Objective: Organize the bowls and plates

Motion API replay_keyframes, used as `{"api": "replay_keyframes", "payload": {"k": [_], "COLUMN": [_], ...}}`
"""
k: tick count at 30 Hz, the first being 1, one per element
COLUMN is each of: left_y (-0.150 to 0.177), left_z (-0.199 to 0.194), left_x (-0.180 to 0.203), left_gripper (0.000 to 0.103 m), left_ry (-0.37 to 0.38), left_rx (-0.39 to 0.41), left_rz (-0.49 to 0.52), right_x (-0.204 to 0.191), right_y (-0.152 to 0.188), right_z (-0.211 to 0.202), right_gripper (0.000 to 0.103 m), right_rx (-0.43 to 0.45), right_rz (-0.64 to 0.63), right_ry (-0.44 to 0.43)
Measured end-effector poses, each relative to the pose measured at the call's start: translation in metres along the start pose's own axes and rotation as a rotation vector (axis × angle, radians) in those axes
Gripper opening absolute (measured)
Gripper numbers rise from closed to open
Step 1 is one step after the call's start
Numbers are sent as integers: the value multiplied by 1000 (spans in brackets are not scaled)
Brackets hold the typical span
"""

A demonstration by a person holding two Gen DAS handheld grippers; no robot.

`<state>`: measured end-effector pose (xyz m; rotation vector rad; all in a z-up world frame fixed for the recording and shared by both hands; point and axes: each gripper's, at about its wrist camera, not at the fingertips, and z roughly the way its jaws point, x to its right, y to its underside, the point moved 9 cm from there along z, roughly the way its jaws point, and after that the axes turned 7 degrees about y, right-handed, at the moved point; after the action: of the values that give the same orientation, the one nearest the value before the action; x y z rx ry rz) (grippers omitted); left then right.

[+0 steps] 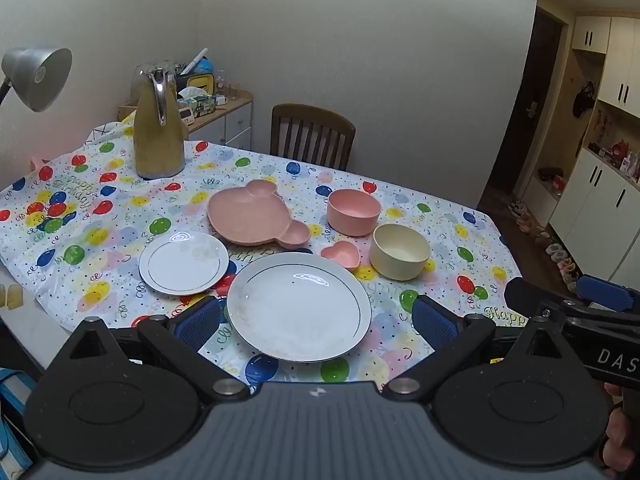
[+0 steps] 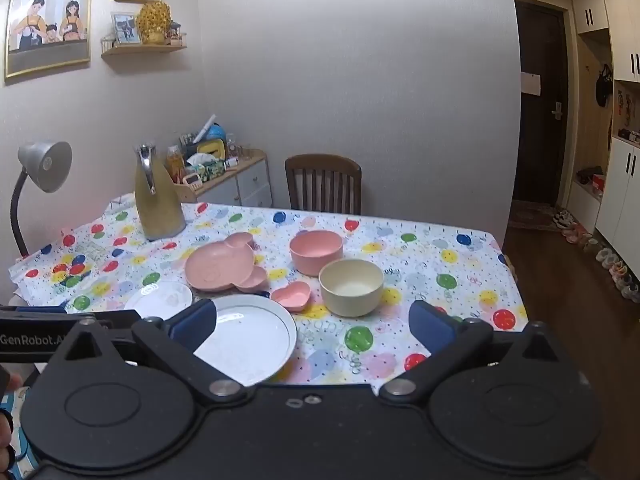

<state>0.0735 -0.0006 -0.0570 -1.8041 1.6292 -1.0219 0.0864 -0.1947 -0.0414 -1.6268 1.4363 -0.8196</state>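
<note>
Six dishes sit on the balloon-print tablecloth (image 1: 120, 216), none stacked. Nearest the camera is the large white plate (image 1: 298, 306), its near rim lying between the tips of the left gripper (image 1: 316, 322), whose fingers stand spread as wide as they go and grip nothing. At ten o'clock from that plate, close beside it, lies the small white plate (image 1: 183, 263). At twelve o'clock is the pink bear-shaped plate (image 1: 256, 216), with two ear compartments. At one o'clock sits the small pink heart dish (image 1: 341, 254), and just beyond it at two o'clock the cream bowl (image 1: 400, 251). Directly behind the cream bowl, almost touching it, stands the pink bowl (image 1: 354, 212).

In the right wrist view, the right gripper (image 2: 314, 320) hovers over the near table edge, fingers fully apart and empty; its left fingertip overlaps the large white plate in view.

Farther off, at ten o'clock, stands a yellow jug (image 1: 158, 132); a grey lamp (image 1: 38, 78) is at the far left, and a wooden chair (image 1: 312, 136) stands behind the table.
</note>
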Motion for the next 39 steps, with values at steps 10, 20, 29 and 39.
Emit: {"api": "replay_keyframes", "payload": {"k": [10, 20, 29, 39], "left_y": [-5, -1, 1, 0], "left_z": [-15, -17, -19, -20], "left_x": [-3, -5, -5, -4], "left_gripper": [102, 102, 102, 102], "left_ry": [-10, -15, -15, -11], "left_rx": [44, 34, 31, 31], "left_rz": [5, -5, -8, -9], "right_x": [-8, -9, -9, -10], "right_y": [-4, 0, 1, 2], "right_z": [2, -2, -1, -2], "right_gripper": [103, 103, 103, 103], "right_rx": [-5, -18, -21, -28], "right_rz": [-1, 7, 3, -5], "right_ry": [-31, -26, -23, -16]}}
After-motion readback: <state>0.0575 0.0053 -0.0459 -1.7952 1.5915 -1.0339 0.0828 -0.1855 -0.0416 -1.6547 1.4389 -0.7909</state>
